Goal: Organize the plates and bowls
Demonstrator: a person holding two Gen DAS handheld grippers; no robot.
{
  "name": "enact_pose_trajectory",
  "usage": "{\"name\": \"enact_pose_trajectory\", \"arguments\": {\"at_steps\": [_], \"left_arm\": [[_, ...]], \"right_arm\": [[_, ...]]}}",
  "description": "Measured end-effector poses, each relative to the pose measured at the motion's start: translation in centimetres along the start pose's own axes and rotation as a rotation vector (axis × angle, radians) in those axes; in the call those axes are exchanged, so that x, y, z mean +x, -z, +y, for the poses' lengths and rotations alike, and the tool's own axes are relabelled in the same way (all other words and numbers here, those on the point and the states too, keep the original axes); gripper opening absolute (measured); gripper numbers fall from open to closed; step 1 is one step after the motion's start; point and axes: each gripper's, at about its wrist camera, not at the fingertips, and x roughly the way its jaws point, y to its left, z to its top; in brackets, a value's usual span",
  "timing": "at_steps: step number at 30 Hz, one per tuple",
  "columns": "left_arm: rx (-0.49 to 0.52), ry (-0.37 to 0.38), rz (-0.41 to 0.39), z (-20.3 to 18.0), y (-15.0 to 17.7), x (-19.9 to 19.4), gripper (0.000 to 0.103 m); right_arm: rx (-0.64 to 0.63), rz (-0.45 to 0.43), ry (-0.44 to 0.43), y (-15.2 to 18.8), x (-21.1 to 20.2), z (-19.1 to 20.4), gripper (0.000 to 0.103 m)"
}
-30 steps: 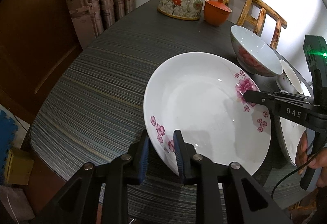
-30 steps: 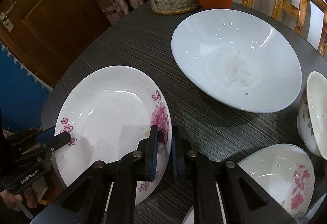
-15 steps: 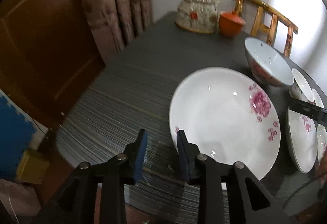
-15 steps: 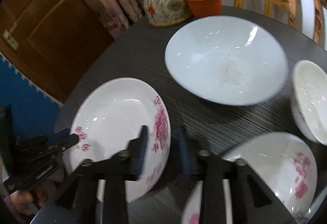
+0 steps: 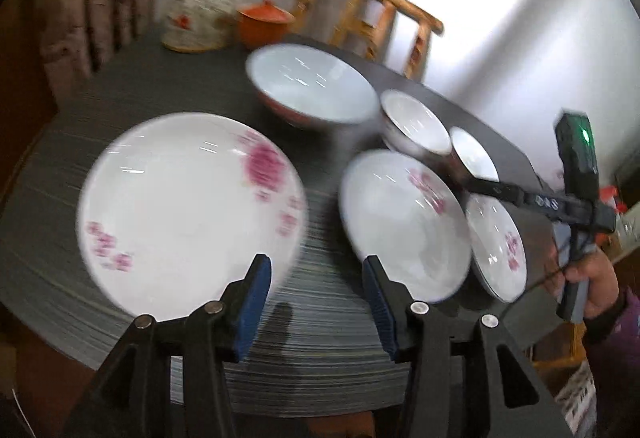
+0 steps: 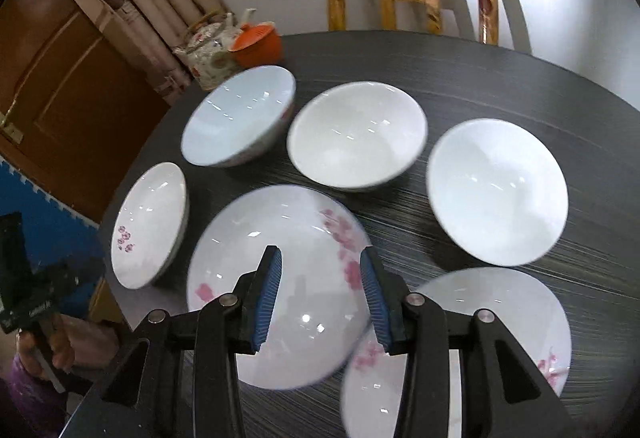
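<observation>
**Both jaws empty above the spread crockery**

The left gripper (image 5: 316, 302) hangs over the near edge of the tabletop (image 5: 168, 78) with its jaws opening and nothing between them; the large floral plate (image 5: 188, 214) lies flat just beyond its left pad. The right gripper (image 6: 320, 294) is above the middle plate (image 6: 276, 278), its jaws parted a moderate way and widening slightly, holding nothing.

Taking the middle plate as the landmark: the large floral plate sits to its left, apart from it; a third plate (image 6: 460, 350) lies to its right, whether the rims overlap or only touch, I cannot tell; the large bowl (image 6: 240, 114) stands behind it to the left, a second bowl (image 6: 356, 134) straight behind it, a third bowl (image 6: 496, 190) behind it to the right.

My judgement is that sorting has barely begun, since no pile shows in either view. The danger lies in the crowding: a pad coming down between neighbouring rims could knock one dish against another; glazed rims are slippery, so a shallow pinch might let a plate tip out; the large floral plate sits near the tabletop's edge and a nudge could slide it off.
</observation>
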Motion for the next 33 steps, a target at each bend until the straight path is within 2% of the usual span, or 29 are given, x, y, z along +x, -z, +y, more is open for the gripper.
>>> {"name": "enact_pose_trajectory", "arguments": {"at_steps": [4,8,19,23,25,26,28,29,33], "left_arm": [[-0.013,0.027,0.056,-2.0,-0.2,2.2,0.048],[-0.066,0.047,0.098,-2.2,-0.5,4.2,0.048],[-0.099,0.044,0.155,-3.0,-0.9,7.9,0.048],[-0.099,0.053,0.161,-3.1,-0.9,8.8,0.048],[-0.095,0.057,0.167,-3.3,-0.7,9.3,0.038],[-0.088,0.047,0.171,-3.3,-0.6,9.4,0.031],[-0.075,0.027,0.170,-3.3,-0.5,9.7,0.023],[-0.072,0.018,0.165,-3.2,-0.5,9.7,0.018],[-0.041,0.017,0.153,-3.3,-0.4,9.7,0.018]], "right_arm": [[-0.047,0.019,0.022,0.1,0.9,-0.5,0.039],[-0.086,0.036,0.028,-0.2,2.2,-0.7,0.039],[-0.131,0.127,0.015,-0.1,5.5,-1.4,0.039],[-0.136,0.153,0.002,0.3,6.3,-1.7,0.032],[-0.139,0.162,0.000,0.5,6.5,-1.7,0.026],[-0.141,0.164,0.000,0.5,6.6,-1.7,0.024],[-0.149,0.161,0.006,0.6,6.5,-1.6,0.022],[-0.152,0.159,0.008,0.7,6.5,-1.5,0.017],[-0.149,0.153,0.016,0.7,6.4,-1.4,0.016]]}}
